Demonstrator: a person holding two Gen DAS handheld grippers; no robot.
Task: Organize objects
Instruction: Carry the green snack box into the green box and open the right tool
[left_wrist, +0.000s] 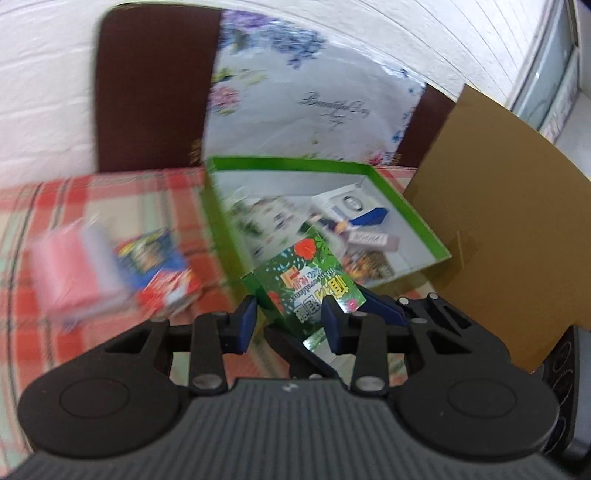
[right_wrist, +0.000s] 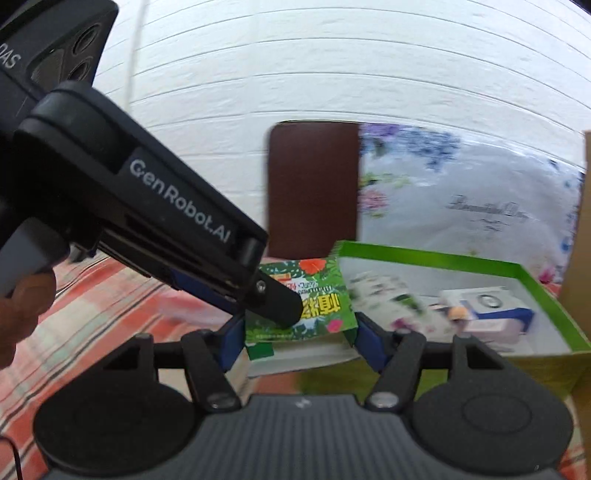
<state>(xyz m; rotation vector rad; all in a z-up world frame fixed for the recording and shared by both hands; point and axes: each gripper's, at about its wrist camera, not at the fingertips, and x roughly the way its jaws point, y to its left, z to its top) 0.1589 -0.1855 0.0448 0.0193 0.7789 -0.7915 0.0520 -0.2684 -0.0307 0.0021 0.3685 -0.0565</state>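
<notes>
- Green tray (left_wrist: 406, 206) sits on the checked table (left_wrist: 92, 192), already holding several small packs.
- Floral box (right_wrist: 314, 295) hangs in the air just short of the tray's near wall, gripped by both tools.
- Left gripper (left_wrist: 290, 317) jaws are narrow on 1 end; right gripper (right_wrist: 299, 336) jaws clamp its sides.
- Best to lift it clear over the rim, level, before releasing.

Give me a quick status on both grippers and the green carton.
Both hand-held grippers, left and right, clamp the green carton. Carton lifted beside the open green box. Nothing in the way.
</notes>
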